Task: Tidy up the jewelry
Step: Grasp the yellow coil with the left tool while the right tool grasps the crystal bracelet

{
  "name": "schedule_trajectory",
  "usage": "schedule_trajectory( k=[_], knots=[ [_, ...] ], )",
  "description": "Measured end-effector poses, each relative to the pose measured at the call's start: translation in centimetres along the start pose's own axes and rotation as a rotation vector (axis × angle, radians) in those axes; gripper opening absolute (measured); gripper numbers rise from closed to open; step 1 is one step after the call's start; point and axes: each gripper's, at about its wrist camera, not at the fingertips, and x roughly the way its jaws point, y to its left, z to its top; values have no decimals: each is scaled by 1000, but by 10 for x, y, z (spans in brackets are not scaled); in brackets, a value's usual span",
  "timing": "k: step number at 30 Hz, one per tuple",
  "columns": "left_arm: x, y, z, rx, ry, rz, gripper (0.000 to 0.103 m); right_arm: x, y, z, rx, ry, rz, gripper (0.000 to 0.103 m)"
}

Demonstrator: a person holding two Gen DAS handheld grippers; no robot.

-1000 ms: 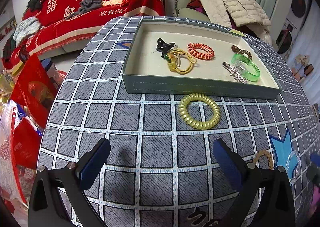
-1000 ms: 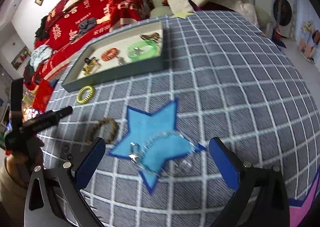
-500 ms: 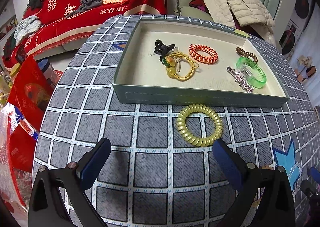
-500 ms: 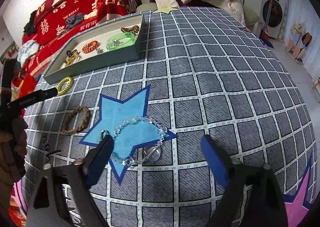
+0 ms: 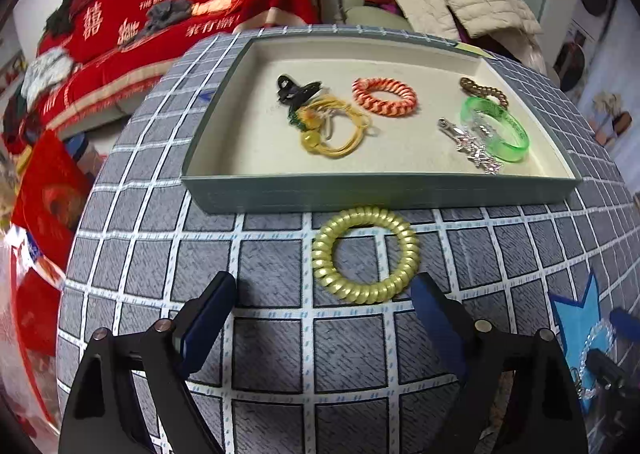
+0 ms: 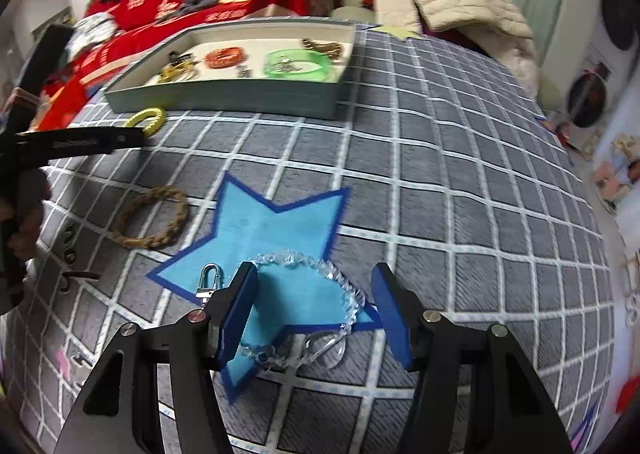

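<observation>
The left claw [image 5: 324, 296] is hovering with jaws spread, empty, beside the gold coil bracelet [image 5: 365, 255] lying just before the tray [image 5: 380, 191]. The right claw [image 6: 316, 294] is gaping, unclenched, straddling the clear bead bracelet [image 6: 320, 294] on the blue star [image 6: 276, 230].

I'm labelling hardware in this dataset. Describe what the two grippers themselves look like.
Both match. The left gripper and right gripper each have two flat, dark blue rectangular pads on black angular arms with triangular cut-outs and silver round bolt heads at the joints. In the right wrist view, one left gripper finger shows small pale lettering, too blurred to read. No cables or sleeves show.
</observation>
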Motion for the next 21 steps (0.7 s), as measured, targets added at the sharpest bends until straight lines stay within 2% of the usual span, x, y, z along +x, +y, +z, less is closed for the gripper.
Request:
schedule_trajectory(
  k=[1,5,7,8,9,12,21],
  knots=[
    [-1,-2,0,5,-3,-7,101,0,0,1,-10,5,9,58],
    [-4,-8,3,38,-10,-29,85,-2,5,3,-39,24,35,45],
    [-5,-12,4,53,-13,-40,78,-1,7,5,-40,31,36,23],
    [-6,-12,4,58,-17,-43,71,0,8,6,-36,33,35,17],
    [-7,-13,3,64,-20,-41,69,0,8,7,-25,36,33,12],
    [-10,-15,1,87,-30,-55,58,-1,10,5,-12,33,22,13],
    [-27,-3,-7,76,-60,-103,54,-33,4,9,62,-67,28,12]
  ],
)
